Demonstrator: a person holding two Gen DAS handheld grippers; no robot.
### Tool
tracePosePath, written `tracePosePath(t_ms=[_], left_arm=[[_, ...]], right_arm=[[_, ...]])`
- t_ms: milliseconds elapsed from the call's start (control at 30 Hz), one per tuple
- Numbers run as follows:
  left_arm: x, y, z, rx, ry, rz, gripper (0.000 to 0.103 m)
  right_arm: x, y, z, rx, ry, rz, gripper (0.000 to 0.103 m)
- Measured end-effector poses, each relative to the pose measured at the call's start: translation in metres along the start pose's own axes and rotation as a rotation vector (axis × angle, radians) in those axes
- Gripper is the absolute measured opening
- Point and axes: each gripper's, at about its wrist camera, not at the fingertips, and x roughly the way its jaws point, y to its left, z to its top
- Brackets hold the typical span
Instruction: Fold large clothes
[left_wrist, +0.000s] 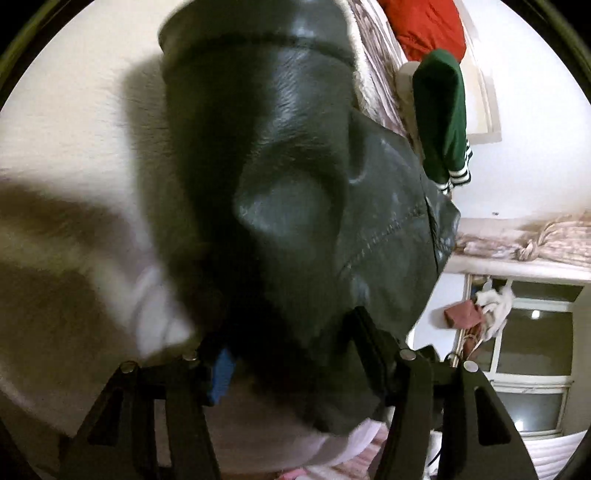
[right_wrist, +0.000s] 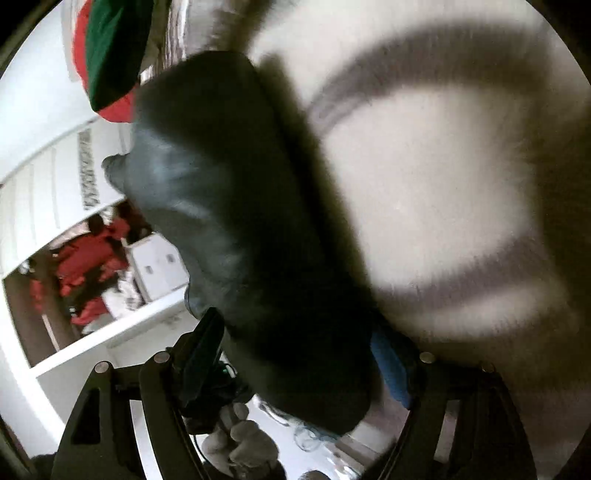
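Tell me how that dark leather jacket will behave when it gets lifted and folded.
The dark leather jacket will probably drape, but in broad rounded bulges rather than crisp creases, as its surface shows. Its glossy sheen suggests it may slip between the fingers. The thick stitched seam hints it is fairly heavy for its size, so folds may spring open.

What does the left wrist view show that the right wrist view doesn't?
Only the left wrist view shows the window, the green garment's striped cuff and the jacket's stitched seam.

Only the right wrist view shows the white drawers, the red clothes on a shelf and a gloved hand below the tool.

Both show the dark leather jacket on the cream bedding, running between the jaws of each tool.
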Motion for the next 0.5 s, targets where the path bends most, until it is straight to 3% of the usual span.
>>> tracePosePath(t_ms=[133, 367, 467, 500], left_arm=[[0.004, -0.002, -0.003, -0.036, -0.053, -0.029, 0.071], [-0.003, -0.002, -0.009, -0.087, -0.101, -0.066, 0.071], [-0.013, 0.008, -0.019, -0.068, -0.081, -0.099, 0.073], [-0.015, 0.012, -0.022, -0.081, -0.083, -0.111, 0.073]], right_arm=[[0.019, 0.002, 0.013, -0.005, -0.012, 0.150, 0.084], [0.062, 0.029, 0.028, -0.060, 0.038, 0.115, 0.084], [0.059, 0.034, 0.029, 0.003, 0.043, 0.194, 0.082], [0.058, 0.030, 0.030, 0.057, 0.056, 0.239, 0.076]])
